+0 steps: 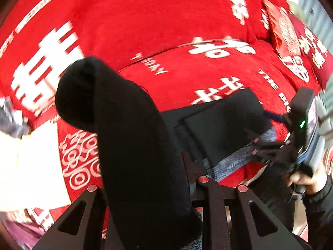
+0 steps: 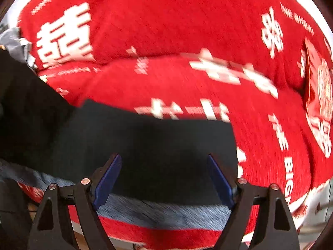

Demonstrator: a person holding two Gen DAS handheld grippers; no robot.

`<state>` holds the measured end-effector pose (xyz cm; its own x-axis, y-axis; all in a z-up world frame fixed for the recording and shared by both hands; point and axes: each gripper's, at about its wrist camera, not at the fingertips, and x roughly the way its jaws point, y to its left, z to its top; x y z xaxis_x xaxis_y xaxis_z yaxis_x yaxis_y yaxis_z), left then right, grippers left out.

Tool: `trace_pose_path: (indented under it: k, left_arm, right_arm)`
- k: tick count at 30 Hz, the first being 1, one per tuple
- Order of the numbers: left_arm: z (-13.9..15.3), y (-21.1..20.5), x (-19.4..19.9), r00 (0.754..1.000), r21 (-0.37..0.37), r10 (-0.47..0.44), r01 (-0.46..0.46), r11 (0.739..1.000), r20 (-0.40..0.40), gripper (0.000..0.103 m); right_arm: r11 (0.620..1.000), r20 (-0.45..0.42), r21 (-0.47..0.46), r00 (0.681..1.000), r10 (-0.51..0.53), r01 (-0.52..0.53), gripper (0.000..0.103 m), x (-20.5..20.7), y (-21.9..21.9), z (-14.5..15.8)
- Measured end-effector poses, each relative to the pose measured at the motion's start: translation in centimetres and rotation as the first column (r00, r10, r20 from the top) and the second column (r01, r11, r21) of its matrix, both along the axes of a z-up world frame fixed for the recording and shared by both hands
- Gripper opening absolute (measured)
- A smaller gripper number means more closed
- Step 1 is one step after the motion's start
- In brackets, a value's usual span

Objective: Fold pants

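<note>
The black pants (image 2: pixel 158 145) with a grey heathered waistband (image 2: pixel 166 210) lie on a red blanket (image 2: pixel 166 31). My right gripper (image 2: pixel 164 179) is open, its blue pads (image 2: pixel 106 183) spread just above the black cloth near the waistband. In the left wrist view my left gripper (image 1: pixel 145 187) is shut on a thick fold of the black pants (image 1: pixel 133 137), lifted and draped over the fingers, which it hides. The flat part of the pants (image 1: pixel 224 125) and waistband (image 1: pixel 233 162) lie to the right, where the right gripper (image 1: pixel 270 148) shows, held by a hand (image 1: pixel 308 181).
The red blanket (image 1: pixel 166 20) with white characters covers a bed or sofa. A red cushion (image 1: pixel 291 35) lies at the far right. A white and grey item (image 1: pixel 12 125) lies at the left edge. The blanket's near edge (image 2: pixel 158 235) runs just below the waistband.
</note>
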<state>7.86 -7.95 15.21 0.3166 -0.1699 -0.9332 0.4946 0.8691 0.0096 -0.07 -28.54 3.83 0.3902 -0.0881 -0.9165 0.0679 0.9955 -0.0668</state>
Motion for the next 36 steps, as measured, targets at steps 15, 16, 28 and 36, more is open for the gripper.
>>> trace_pose_path:
  k: [15, 16, 28, 36]
  left_arm:
    - [-9.6, -19.2, 3.0, 0.980, 0.191, -0.077, 0.112, 0.975, -0.185, 0.027]
    - [-10.8, -19.7, 2.9, 0.977, 0.207, -0.076, 0.117, 0.971, -0.198, 0.029]
    - [-5.0, -20.2, 1.2, 0.972, 0.063, -0.179, 0.190, 0.980, -0.153, 0.084]
    - [-2.0, -11.9, 1.9, 0.997, -0.058, -0.059, 0.056, 0.997, -0.056, 0.095]
  right_arm:
    - [0.996, 0.001, 0.081, 1.000, -0.031, 0.031, 0.086, -4.4, -5.6, -1.8]
    - [0.996, 0.006, 0.091, 1.000, -0.027, 0.027, 0.086, -4.6, -5.7, -1.8]
    - [0.979, 0.047, 0.202, 0.998, 0.034, -0.043, 0.089, -6.1, -6.2, -1.2]
    - [0.956, 0.099, 0.249, 0.986, 0.131, -0.152, 0.089, -7.4, -5.9, -0.1]
